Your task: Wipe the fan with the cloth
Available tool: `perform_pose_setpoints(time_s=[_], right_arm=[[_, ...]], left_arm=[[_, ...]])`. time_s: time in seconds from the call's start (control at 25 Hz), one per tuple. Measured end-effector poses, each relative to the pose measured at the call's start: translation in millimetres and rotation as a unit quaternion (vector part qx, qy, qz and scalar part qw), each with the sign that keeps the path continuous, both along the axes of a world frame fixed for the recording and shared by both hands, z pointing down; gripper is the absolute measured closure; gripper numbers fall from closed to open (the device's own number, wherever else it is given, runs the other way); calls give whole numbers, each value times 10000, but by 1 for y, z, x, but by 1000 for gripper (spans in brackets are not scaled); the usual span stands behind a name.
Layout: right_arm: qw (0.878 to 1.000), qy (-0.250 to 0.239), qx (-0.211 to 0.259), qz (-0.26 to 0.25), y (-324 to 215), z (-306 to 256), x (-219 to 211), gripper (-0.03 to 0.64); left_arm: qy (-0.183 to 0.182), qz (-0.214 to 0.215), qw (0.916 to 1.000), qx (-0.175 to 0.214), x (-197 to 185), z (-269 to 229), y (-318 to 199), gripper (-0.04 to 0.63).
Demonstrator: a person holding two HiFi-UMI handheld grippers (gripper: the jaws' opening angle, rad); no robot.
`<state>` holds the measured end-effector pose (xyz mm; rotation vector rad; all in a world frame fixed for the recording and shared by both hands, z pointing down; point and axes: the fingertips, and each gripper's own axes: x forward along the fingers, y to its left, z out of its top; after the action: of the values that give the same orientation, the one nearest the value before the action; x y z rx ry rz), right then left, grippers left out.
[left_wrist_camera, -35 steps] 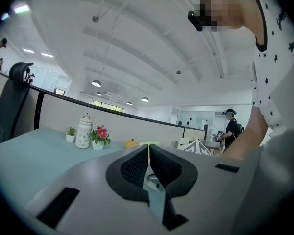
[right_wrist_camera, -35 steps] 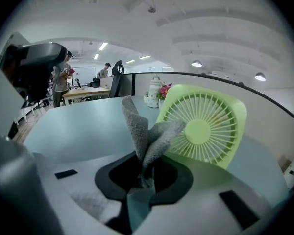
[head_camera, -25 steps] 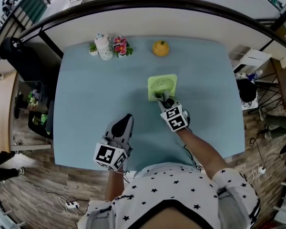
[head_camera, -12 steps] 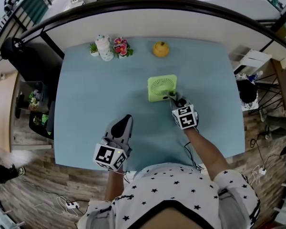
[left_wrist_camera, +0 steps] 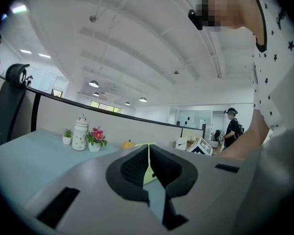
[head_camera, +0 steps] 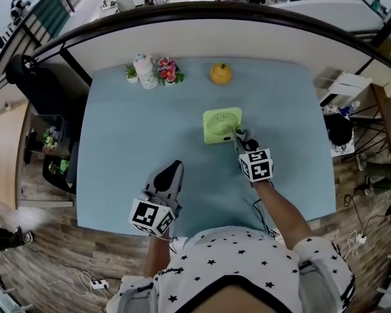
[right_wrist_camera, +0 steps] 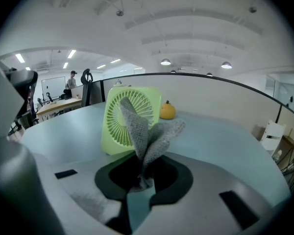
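A small light-green square fan [head_camera: 222, 124] stands upright in the middle of the pale blue table [head_camera: 117, 149]. My right gripper [head_camera: 238, 135] is shut on a grey knitted cloth [right_wrist_camera: 146, 131] at the fan's near right corner. In the right gripper view the cloth sticks up in front of the fan [right_wrist_camera: 121, 126] grille. My left gripper [head_camera: 173, 169] rests shut over the table near its front edge, left of the fan, with nothing in it. In the left gripper view a sliver of the fan [left_wrist_camera: 147, 166] shows between the closed jaws.
At the table's far edge stand a white patterned jar [head_camera: 144, 69], a tiny potted plant [head_camera: 130, 73], a pot of pink flowers [head_camera: 167, 71] and a yellow-orange pumpkin-shaped ornament [head_camera: 220, 73]. A dark partition rail [head_camera: 202, 12] curves behind. A black office chair [head_camera: 23, 70] stands at left.
My right gripper with the cloth has moved from the fan's near middle edge to its right corner. The left gripper has stayed in place.
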<state>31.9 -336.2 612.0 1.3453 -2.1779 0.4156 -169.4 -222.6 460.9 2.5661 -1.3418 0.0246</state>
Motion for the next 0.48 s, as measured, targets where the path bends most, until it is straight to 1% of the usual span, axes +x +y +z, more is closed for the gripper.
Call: perform_pose_setpoints(time_s=[0.16,0.32,0.48], right_arm=[[9978,-624,209,119,7,-31,-3,563],[9934,-1046,472,29,17,-63,-10,563],[9864,-1501,675,-43,31,-92,-18,563]], left_arm=[[-35,-25,10000,42,-2,-4,0,563],[-121,-62,9998,158,-5,-12,-1,563],[-191,-115,9995,235,-9,-19,2,563]])
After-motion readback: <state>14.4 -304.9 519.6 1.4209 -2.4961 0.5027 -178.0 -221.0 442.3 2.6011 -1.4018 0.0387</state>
